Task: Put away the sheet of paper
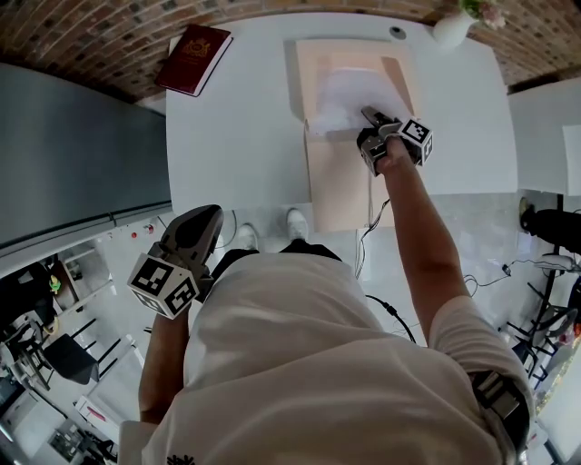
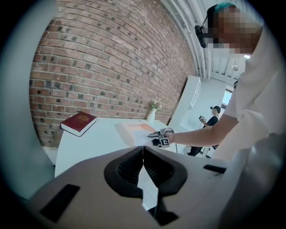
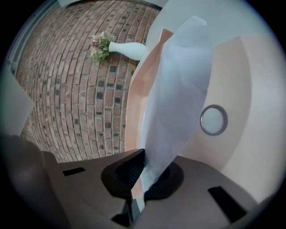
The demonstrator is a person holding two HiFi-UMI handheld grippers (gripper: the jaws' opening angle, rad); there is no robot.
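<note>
Head view: I'm looking down on the white surface [image 1: 236,127]. The right claw [image 1: 372,118] is reaching out over the open folder [image 1: 336,191] and pinching the near edge of the paper [image 1: 349,91], which is lying across the folder's far half. The left claw [image 1: 201,222] is hanging off the surface's near left edge. A book [image 1: 193,59] is sitting at the far left, a vase [image 1: 451,27] at the far right.

Left gripper view: the left claw [image 2: 143,154] is showing its jaws pressed together with nothing between them, pointing toward the book [image 2: 78,122] and the folder [image 2: 138,130].

Right gripper view: the right claw [image 3: 143,172] is clamping tight on the paper [image 3: 174,89], and the sheet is rising and bowing over the folder [image 3: 232,67], just beside a round stud [image 3: 213,120].
</note>
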